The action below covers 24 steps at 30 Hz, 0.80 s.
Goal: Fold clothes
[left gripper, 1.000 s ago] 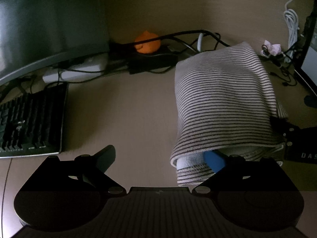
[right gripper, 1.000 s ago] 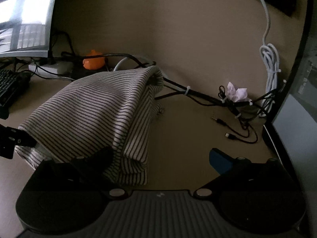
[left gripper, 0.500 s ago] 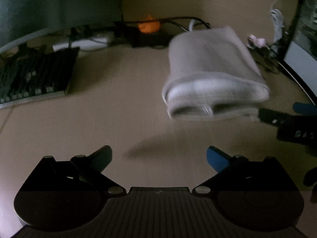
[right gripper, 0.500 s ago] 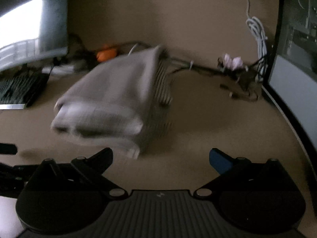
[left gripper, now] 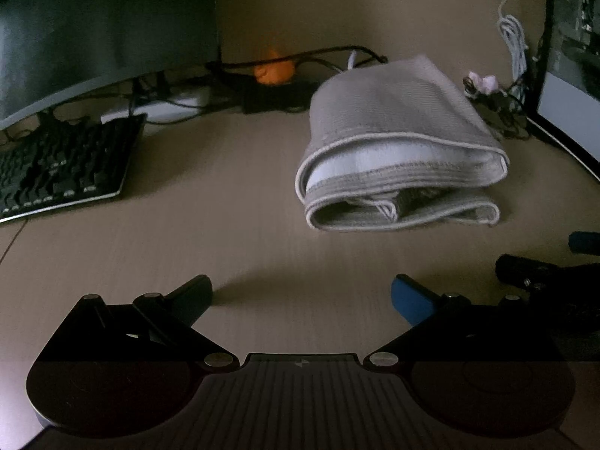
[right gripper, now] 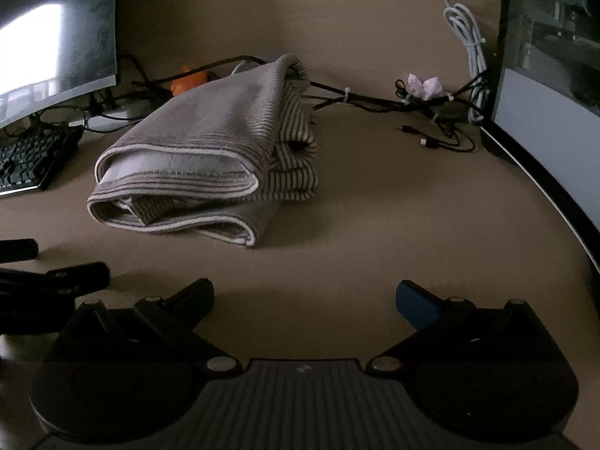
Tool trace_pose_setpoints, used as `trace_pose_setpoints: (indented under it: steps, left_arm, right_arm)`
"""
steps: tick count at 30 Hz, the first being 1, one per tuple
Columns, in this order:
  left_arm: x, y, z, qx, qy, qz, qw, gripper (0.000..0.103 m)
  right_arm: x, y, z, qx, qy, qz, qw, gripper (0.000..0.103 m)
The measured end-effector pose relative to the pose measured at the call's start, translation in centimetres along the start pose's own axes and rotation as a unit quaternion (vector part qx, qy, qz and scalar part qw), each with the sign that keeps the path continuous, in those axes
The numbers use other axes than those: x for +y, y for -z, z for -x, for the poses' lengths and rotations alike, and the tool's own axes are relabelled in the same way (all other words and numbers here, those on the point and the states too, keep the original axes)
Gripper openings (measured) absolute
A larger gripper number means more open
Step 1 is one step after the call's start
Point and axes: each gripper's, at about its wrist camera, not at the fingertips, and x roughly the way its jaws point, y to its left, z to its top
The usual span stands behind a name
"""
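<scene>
Dim desk [left gripper: 232,225], tan wood-grain top, screens at both edges. Striped garment [left gripper: 397,150] lies on the desk toward the back, right of centre in the left wrist view, left of centre in the right wrist view [right gripper: 210,157]. It sits as a compact bundle: several layers stacked, hemmed edges facing the cameras, the upper layer curling over a pale inner face, a loose striped fold bulging at its right side. Nothing is touching it. Left gripper [left gripper: 300,294] well short of the bundle, fingers spread wide, holding nothing. Right gripper [right gripper: 305,296] likewise wide and empty, also well short of the cloth. Behind the garment: tangle of black cables [right gripper: 375,99], an orange object [left gripper: 273,71], a coiled white cable [right gripper: 470,41]. Keyboard [left gripper: 63,165] off to the left under a curved monitor [left gripper: 101,33]. Judgement: folding looks essentially done, with the bundle set down and released. What could remain is tidying, since the front edges gape and the layers are not squared.
</scene>
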Motion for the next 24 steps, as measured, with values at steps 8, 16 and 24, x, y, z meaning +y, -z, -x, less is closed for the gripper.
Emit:
trace_pose_setpoints:
  steps: [8,16,24]
  left_arm:
    - [-0.10,-0.47,-0.66,-0.005,0.001,0.004,1.0000,0.103]
    - [-0.13,-0.55,-0.62,-0.005,0.001,0.005,1.0000,0.103]
    - [-0.16,-0.59,-0.60,-0.005,0.000,0.005,1.0000,0.103]
  right_arm:
    - [-0.01,-0.64,-0.87,-0.001,-0.009,0.008,1.000,0.103]
    - [0.05,-0.61,-0.86,-0.001,-0.009,0.008,1.000,0.103]
    - [0.07,-0.54,-0.89,-0.001,-0.009,0.008,1.000,0.103]
